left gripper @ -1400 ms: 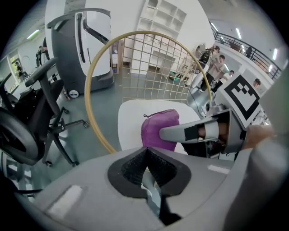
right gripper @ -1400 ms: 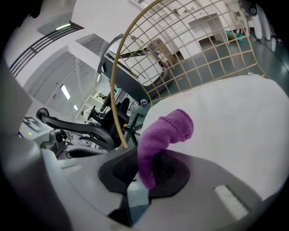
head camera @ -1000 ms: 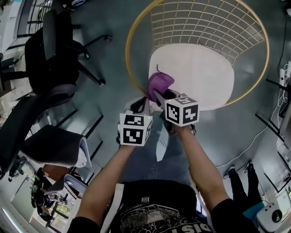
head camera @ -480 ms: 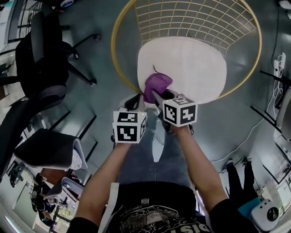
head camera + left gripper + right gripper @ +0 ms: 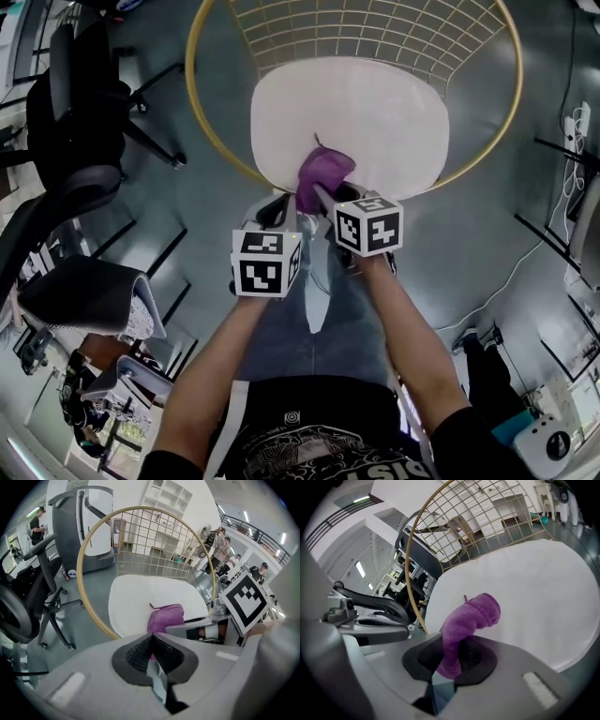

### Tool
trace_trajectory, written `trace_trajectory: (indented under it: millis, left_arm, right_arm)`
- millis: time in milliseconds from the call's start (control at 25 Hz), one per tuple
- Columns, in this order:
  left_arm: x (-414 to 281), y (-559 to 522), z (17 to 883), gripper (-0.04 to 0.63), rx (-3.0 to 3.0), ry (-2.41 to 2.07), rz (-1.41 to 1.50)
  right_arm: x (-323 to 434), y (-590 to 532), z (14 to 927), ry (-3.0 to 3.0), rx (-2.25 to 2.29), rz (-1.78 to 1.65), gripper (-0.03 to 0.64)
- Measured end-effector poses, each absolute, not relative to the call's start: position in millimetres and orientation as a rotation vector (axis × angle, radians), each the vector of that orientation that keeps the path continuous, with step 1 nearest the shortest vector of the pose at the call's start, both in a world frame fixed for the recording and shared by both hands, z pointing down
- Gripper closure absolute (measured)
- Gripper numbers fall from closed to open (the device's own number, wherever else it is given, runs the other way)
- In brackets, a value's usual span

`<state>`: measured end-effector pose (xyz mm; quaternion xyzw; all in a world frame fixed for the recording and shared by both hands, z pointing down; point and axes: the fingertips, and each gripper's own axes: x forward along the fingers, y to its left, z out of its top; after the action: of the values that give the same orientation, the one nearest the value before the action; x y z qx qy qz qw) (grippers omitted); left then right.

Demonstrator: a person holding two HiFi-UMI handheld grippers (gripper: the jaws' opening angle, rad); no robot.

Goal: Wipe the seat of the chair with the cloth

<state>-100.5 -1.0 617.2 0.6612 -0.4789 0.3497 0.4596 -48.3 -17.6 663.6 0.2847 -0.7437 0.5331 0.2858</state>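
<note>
Jaws of your right gripper (image 5: 452, 656) are clamped on the lower end of a purple knitted cloth (image 5: 472, 618). Its free end sticks out over the front edge of the round white seat (image 5: 525, 588) of the gold wire-backed chair (image 5: 375, 28). Your left gripper (image 5: 151, 651) is closed on nothing, just beside the right. A black office chair (image 5: 70, 103) stands to your left.

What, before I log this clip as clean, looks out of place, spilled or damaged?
Nothing stands out. The seat is white with no spill, the wire back looks intact, and the cloth is bunched in the right gripper over the seat's front edge. The left gripper is shut, empty.
</note>
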Motion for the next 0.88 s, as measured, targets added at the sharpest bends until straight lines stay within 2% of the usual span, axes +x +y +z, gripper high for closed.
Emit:
trace_trajectory:
  millis: [880]
  left_arm:
    - [1, -2, 618, 0.594, 1.687, -1.120, 0.908]
  right_arm:
    - [97, -31, 672, -1.938, 0.938, 1.380, 0.557]
